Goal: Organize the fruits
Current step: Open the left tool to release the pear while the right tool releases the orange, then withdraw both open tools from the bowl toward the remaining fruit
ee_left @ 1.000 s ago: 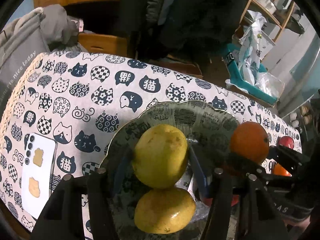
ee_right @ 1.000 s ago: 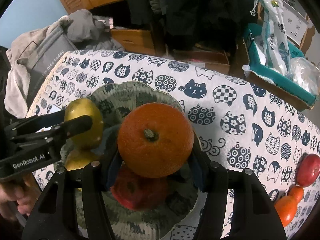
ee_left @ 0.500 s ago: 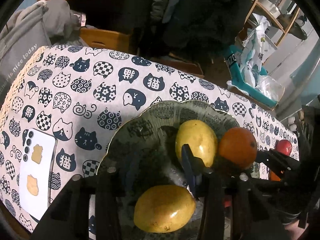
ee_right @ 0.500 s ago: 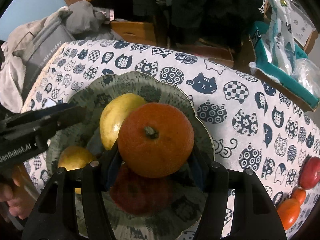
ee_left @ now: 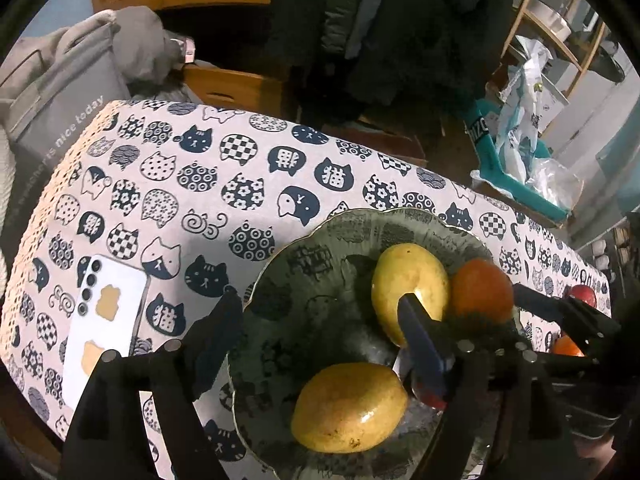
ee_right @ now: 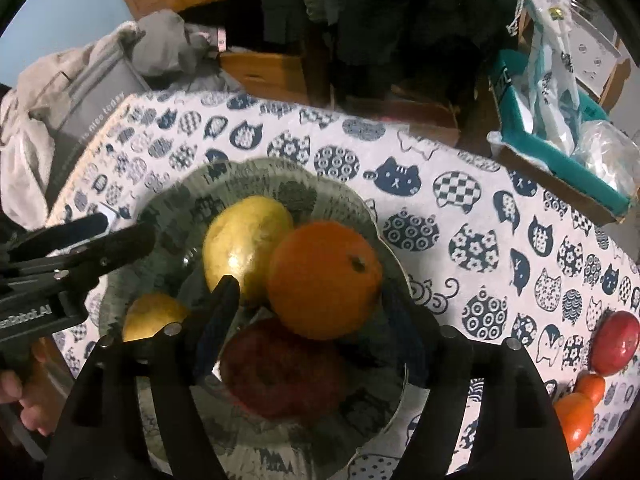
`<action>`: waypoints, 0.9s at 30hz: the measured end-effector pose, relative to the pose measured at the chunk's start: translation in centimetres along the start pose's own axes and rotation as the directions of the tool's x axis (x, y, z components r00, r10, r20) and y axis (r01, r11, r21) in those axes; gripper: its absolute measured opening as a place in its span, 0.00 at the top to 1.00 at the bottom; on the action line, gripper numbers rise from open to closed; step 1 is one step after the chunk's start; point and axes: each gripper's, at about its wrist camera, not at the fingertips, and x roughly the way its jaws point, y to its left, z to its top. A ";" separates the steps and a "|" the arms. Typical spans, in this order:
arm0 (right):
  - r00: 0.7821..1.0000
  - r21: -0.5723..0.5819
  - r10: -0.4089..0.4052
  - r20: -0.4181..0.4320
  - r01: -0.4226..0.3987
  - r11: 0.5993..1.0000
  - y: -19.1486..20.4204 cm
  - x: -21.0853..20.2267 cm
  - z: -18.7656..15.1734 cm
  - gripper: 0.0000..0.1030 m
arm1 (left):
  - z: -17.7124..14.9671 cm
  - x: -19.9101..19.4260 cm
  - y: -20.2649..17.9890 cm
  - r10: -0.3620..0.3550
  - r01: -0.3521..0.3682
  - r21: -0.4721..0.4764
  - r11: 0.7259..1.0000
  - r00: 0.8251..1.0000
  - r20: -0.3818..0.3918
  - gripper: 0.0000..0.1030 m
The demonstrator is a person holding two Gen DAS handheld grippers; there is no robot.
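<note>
Orange [ee_right: 324, 280] released into bowl [ee_right: 372, 216], both jaws just opened

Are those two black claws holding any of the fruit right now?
No. Both the left gripper and right gripper have just opened; the orange lies loose in the bowl.

both tools [ee_left: 324, 320] [ee_right: 312, 312] opened; lemon [ee_left: 410, 290], orange [ee_right: 324, 278] released onto plate [ee_left: 304, 264].

My table's cat-print cloth [ee_left: 248, 184] carries the patterned plate [ee_left: 320, 256], a white phone [ee_left: 104, 328], a red apple [ee_right: 616, 342] and two small oranges [ee_right: 576, 412].
</note>
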 end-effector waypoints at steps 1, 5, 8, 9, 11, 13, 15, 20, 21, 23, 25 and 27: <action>1.000 0.002 -0.003 0.009 0.003 1.000 0.0 -0.4 0.1 0.27 | 0.0 -0.3 0.0 -0.005 0.005 -0.006 1.000 1.000 0.004 0.21; 0.998 -0.006 -0.025 0.053 0.026 1.000 0.1 -2.4 0.3 0.27 | 0.0 -1.6 -0.3 -0.014 0.014 -0.006 1.000 0.999 0.029 0.21; 0.994 -0.025 -0.059 0.091 0.061 0.998 0.4 -4.3 0.5 0.27 | 0.0 -2.7 -1.0 -0.020 0.020 0.011 1.000 0.999 0.044 0.21; 0.993 -0.030 -0.068 0.099 0.071 0.997 0.4 -4.8 0.4 0.27 | -0.1 -3.1 -1.2 -0.023 0.022 0.018 1.000 0.999 0.049 0.21; 0.989 -0.035 -0.089 0.119 0.094 0.995 0.5 -5.9 0.4 0.27 | -0.1 -4.1 -1.9 -0.023 0.020 0.038 0.999 0.998 0.063 0.21; 0.984 -0.037 -0.104 0.144 0.110 0.993 0.4 -7.4 0.3 0.25 | -0.3 -5.1 -2.6 -0.018 0.013 0.056 0.998 0.996 0.084 0.21; 0.977 -0.034 -0.119 0.174 0.127 0.991 0.2 -9.0 0.1 0.23 | -0.5 -6.3 -3.5 -0.013 0.004 0.079 0.997 0.994 0.110 0.21; 0.962 -0.016 -0.148 0.231 0.156 0.988 -0.4 -12.6 -0.7 0.23 | -0.9 -9.2 -5.6 -0.016 -0.005 0.125 0.992 0.986 0.168 0.21; 0.958 -0.011 -0.151 0.245 0.158 0.987 -0.7 -13.6 -0.9 0.23 | -0.9 -9.8 -5.9 -0.021 -0.003 0.133 0.991 0.984 0.179 0.21; 0.951 0.000 -0.161 0.263 0.167 0.986 -1.0 -14.9 -1.2 0.22 | -1.1 -11.0 -6.5 -0.034 0.005 0.144 0.990 0.979 0.200 0.21; 0.943 0.008 -0.173 0.284 0.178 0.984 -1.4 -16.5 -1.6 0.22 | -1.3 -12.0 -7.0 -0.045 0.013 0.147 0.989 0.975 0.216 0.21; 0.933 0.024 -0.184 0.309 0.186 0.982 -1.8 -18.3 -2.1 0.22 | -1.6 -13.2 -7.6 -0.062 0.024 0.158 0.987 0.970 0.237 0.21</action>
